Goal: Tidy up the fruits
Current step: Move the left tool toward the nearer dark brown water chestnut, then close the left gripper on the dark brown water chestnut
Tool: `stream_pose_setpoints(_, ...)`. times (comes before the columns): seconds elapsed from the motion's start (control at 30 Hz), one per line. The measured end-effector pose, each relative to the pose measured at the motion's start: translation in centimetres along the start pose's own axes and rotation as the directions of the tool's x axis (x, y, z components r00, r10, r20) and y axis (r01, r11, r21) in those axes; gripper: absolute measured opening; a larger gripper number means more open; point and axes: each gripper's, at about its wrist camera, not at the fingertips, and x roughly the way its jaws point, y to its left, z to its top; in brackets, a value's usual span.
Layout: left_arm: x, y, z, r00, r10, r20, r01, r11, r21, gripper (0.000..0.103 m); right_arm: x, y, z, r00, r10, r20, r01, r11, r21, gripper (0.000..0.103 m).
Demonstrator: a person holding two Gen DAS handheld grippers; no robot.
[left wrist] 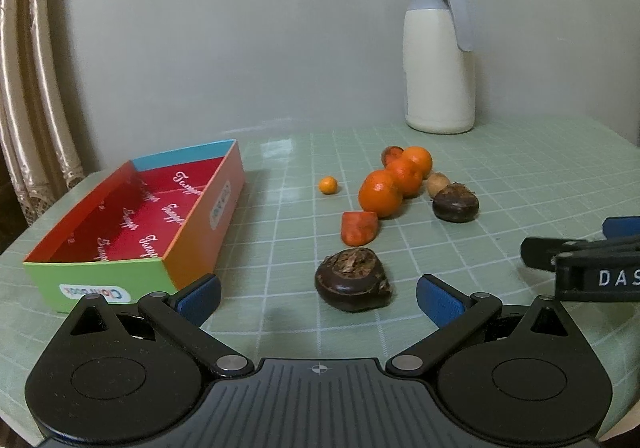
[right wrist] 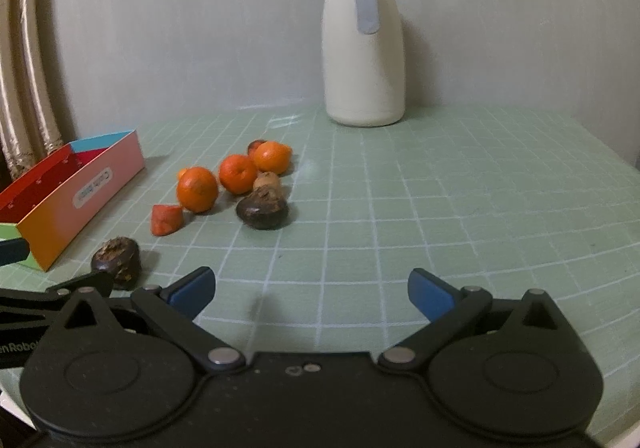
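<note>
The fruits lie loose on the green grid mat (right wrist: 440, 208), none in the box. Three oranges (left wrist: 380, 193) sit bunched together, with a tiny orange fruit (left wrist: 328, 185) just to their left and a cut orange-red piece (left wrist: 359, 227) in front. A dark brown fruit (left wrist: 353, 279) lies nearest the left gripper (left wrist: 318, 294), whose blue-padded fingers (left wrist: 200, 294) are spread wide and hold nothing. A second dark fruit (left wrist: 455, 202) rests beside a small tan one (left wrist: 437, 184). The colourful box (left wrist: 132, 224), red inside, stands empty on the left of the mat. The right gripper (right wrist: 312, 290) hangs over bare mat, fingers wide apart, empty. A cream jug (right wrist: 363, 44) with a grey lid stands by the wall.
</note>
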Motion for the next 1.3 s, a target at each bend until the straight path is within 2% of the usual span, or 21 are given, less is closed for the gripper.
stream_pose_setpoints(0.27,1.0,-0.8,0.4,1.0,-0.024,-0.014,0.024,1.0,-0.007,0.103,-0.6,-2.1,0.2,0.996,-0.082,0.035,0.079,0.995,0.063,0.103)
stream_pose_setpoints(0.6,2.8,-2.0,0.8,0.998,-0.034,-0.051,0.033,0.999,-0.015,0.103,-0.9,-3.8,-0.4,0.994,-0.108,0.02,0.106,0.99,0.092,0.103)
stream_pose_setpoints(0.83,3.8,-2.3,0.6,0.995,-0.057,-0.076,0.053,0.997,-0.057,0.102,-0.8,-5.1,-0.5,0.993,-0.114,0.007,0.113,0.985,0.128,0.103)
stream_pose_setpoints(0.87,3.8,-2.3,0.5,0.996,-0.053,-0.074,0.049,0.997,-0.06,0.099,-0.8,-5.2,-0.5,0.993,-0.114,0.008,0.112,0.985,0.133,0.103)
stream_pose_setpoints(0.9,3.8,-2.2,0.5,0.996,-0.049,-0.069,0.045,0.997,-0.065,0.092,-0.9,-5.3,-0.5,0.993,-0.114,0.01,0.112,0.984,0.136,0.103)
stream_pose_setpoints(0.93,3.9,-2.1,0.5,0.996,-0.053,-0.076,0.048,0.997,-0.068,0.075,-0.9,-5.4,-0.5,0.994,-0.113,0.01,0.111,0.984,0.141,0.103)
stream_pose_setpoints(1.0,4.2,-1.6,0.5,0.993,-0.082,-0.087,0.073,0.992,-0.1,0.073,-0.8,-5.5,-0.5,0.994,-0.109,0.009,0.106,0.983,0.148,0.103)
stream_pose_setpoints(1.13,4.3,-1.5,0.5,0.994,-0.073,-0.083,0.064,0.992,-0.106,0.07,-0.6,-5.3,-0.5,0.995,-0.098,0.001,0.096,0.984,0.151,0.103)
stream_pose_setpoints(1.2,4.2,-1.4,0.4,0.994,-0.073,-0.077,0.064,0.992,-0.109,0.061,-0.7,-5.3,-0.5,0.996,-0.094,0.004,0.093,0.985,0.149,0.103)
stream_pose_setpoints(1.23,4.2,-1.4,0.4,0.995,-0.071,-0.074,0.063,0.992,-0.109,0.049,-0.6,-5.2,-0.5,0.996,-0.094,0.005,0.092,0.985,0.147,0.103)
stream_pose_setpoints(1.3,4.2,-1.2,0.5,0.994,-0.08,-0.073,0.071,0.991,-0.117,0.047,-0.7,-5.2,-0.5,0.996,-0.093,0.004,0.091,0.985,0.145,0.103)
